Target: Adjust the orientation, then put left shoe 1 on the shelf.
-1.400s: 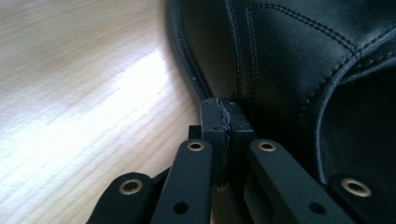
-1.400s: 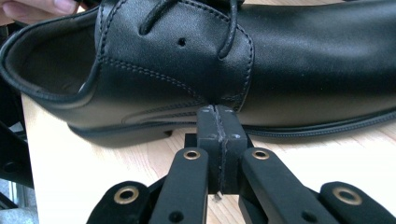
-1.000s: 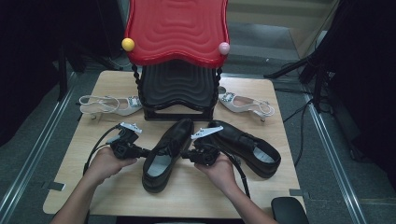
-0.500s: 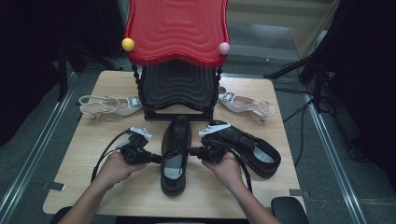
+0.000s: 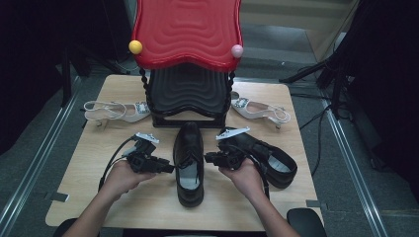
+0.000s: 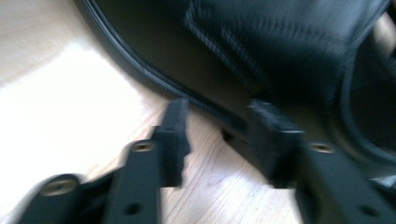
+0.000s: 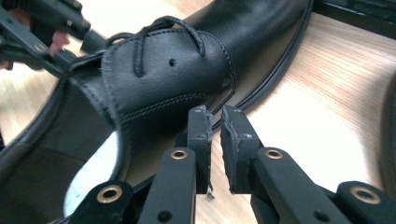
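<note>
A black lace-up shoe lies in the middle of the wooden table, toe toward the rack. My left gripper is at its left side. In the left gripper view its jaws have just been opening and stand apart, with the shoe's sole edge just ahead of them. My right gripper is at the shoe's right side. Its jaws have just been opening to a narrow gap with nothing in it, beside the laced upper. A second black shoe lies behind the right hand.
A red-and-black shoe rack stands at the table's back middle. One pale sandal lies to its left and another to its right. A dark rounded object sits at the front right edge.
The middle shoe has swung from slanted to straight, toe toward the rack. Both grippers pressed in on its sides and have now eased slightly off it.
</note>
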`<state>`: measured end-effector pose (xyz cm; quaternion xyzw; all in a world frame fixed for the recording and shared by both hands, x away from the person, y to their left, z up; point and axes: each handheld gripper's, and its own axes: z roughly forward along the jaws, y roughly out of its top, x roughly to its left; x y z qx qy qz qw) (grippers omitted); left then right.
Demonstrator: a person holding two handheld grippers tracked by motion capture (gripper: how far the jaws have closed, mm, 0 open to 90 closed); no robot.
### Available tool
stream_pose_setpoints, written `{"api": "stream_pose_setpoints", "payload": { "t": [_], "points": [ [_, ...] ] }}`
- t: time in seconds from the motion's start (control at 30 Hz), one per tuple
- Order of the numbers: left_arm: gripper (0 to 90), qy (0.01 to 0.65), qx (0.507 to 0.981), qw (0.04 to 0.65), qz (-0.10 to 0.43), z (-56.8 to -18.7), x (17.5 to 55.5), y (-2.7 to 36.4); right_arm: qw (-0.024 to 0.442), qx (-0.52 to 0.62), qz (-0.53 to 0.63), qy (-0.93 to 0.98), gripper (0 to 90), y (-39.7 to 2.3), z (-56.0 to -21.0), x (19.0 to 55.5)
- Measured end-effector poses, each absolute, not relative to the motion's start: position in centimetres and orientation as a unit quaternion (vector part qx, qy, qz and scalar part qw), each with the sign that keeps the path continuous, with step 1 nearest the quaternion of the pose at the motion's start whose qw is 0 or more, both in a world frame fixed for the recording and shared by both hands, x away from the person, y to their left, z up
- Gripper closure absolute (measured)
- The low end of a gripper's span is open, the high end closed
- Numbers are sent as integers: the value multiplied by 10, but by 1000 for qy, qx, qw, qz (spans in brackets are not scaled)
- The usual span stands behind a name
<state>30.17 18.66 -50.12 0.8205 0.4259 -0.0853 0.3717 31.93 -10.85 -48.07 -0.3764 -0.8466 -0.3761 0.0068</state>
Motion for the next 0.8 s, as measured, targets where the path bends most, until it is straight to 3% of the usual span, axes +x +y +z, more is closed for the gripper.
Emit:
{"api": "stream_pose_setpoints", "payload": {
  "t": [0.17, 0.27, 0.57, 0.8],
  "points": [
    [452, 430, 808, 397, -64, -489, 303, 198, 24, -385, -390, -836, 725, -114, -466, 310],
    [453, 420, 815, 397, -44, -483, 302, 199, 29, -384, -390, -836, 684, -115, -456, 305],
    [605, 394, 822, 411, -17, -458, 310, 195, 52, -384, -366, -846, 588, -96, -431, 293],
    [688, 385, 828, 408, 25, -423, 323, 198, 78, -381, -357, -849, 611, -80, -423, 288]
  ]
}}
